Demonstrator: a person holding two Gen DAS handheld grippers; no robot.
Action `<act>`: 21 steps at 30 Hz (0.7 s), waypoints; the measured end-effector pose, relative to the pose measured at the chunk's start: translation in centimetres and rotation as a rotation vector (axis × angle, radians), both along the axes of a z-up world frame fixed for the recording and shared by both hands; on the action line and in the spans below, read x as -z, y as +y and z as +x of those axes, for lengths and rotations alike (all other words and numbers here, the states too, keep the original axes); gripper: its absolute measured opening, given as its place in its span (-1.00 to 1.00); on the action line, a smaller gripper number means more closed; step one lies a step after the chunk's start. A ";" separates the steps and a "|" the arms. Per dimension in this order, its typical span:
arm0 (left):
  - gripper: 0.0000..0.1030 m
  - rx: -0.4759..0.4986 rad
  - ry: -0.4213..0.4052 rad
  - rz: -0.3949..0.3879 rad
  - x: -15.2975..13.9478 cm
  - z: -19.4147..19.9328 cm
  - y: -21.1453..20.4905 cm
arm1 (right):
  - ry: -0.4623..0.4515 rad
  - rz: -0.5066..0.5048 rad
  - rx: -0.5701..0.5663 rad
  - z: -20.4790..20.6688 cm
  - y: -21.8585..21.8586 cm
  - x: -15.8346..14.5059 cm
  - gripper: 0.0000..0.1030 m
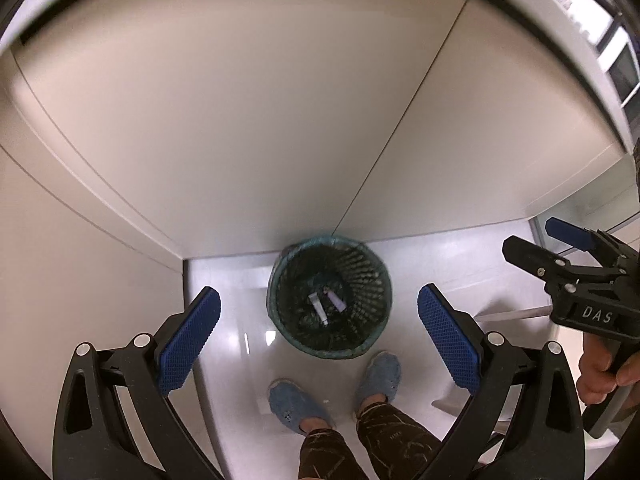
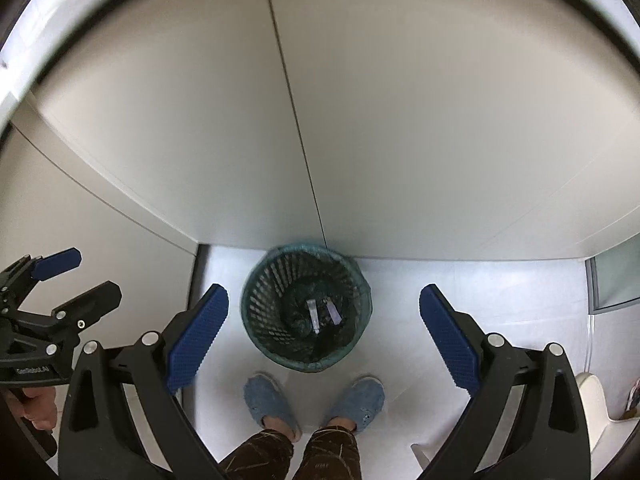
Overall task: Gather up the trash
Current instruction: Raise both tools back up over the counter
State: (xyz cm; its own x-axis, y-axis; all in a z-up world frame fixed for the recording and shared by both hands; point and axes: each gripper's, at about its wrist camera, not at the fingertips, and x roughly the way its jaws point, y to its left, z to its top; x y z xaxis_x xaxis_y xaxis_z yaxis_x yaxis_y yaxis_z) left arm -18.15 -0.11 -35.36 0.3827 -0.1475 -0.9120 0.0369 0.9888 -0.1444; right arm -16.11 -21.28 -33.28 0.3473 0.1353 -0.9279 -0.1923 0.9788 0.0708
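Your left tongs (image 1: 319, 326) and right tongs (image 2: 324, 328) are both spread wide, nothing gripped. Both point straight down over the mesh waste bin (image 1: 276, 296) on the floor (image 2: 480, 300), against the beige cabinet front (image 1: 240, 120). Two pale strips of trash (image 2: 314, 316) lie side by side on the dark liner at the bin's bottom. Your blue slippers (image 2: 268, 400) stand just beside the bin.
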 end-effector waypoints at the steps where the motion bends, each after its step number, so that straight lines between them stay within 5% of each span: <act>1: 0.88 0.004 -0.012 0.000 -1.6 0.0 0.0 | -0.013 0.004 0.006 0.0 -0.1 -1.6 0.79; 14: 0.88 -0.007 -0.140 0.047 -19.2 2.9 1.0 | -0.174 0.014 0.053 0.5 -0.3 -18.6 0.79; 21: 0.88 -0.003 -0.198 0.039 -25.4 5.4 0.7 | -0.250 0.015 0.115 2.0 -1.2 -24.5 0.79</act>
